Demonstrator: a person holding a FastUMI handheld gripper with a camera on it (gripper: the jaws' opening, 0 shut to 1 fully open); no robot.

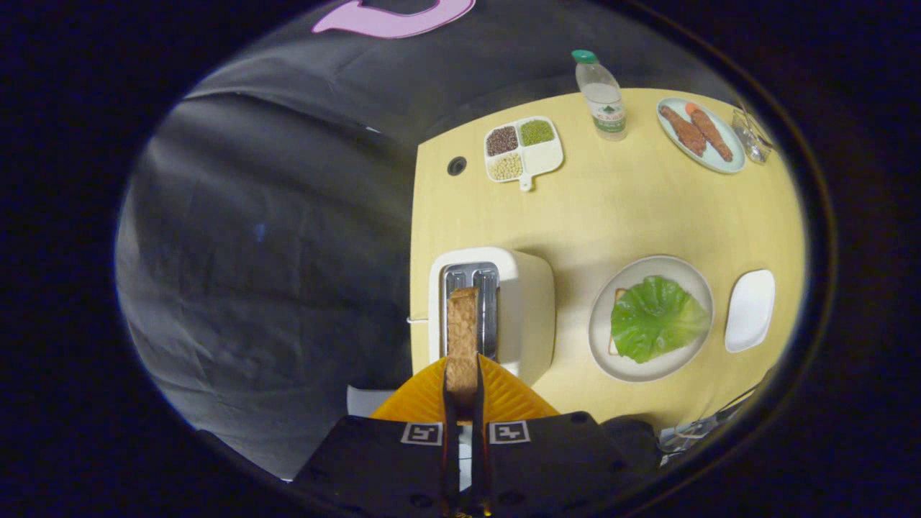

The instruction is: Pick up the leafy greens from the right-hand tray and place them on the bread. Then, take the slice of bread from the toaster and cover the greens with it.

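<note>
My gripper (462,374) is shut on a slice of toasted bread (462,338), held edge-on between both fingers. The slice hangs above the white toaster (525,302), over its open slots. To the right of the toaster a round grey plate (633,360) carries the leafy greens (656,318), which lie spread over a bread slice whose corner (617,295) peeks out at the leaf's left side. A small white tray (750,311) stands to the right of the plate, with nothing on it.
On the far side of the yellow table (611,216) are a divided dish of beans and grains (522,150), a water bottle (601,97), a plate with sausages (701,135) and a glass (752,137). The table's left edge drops off beside the toaster.
</note>
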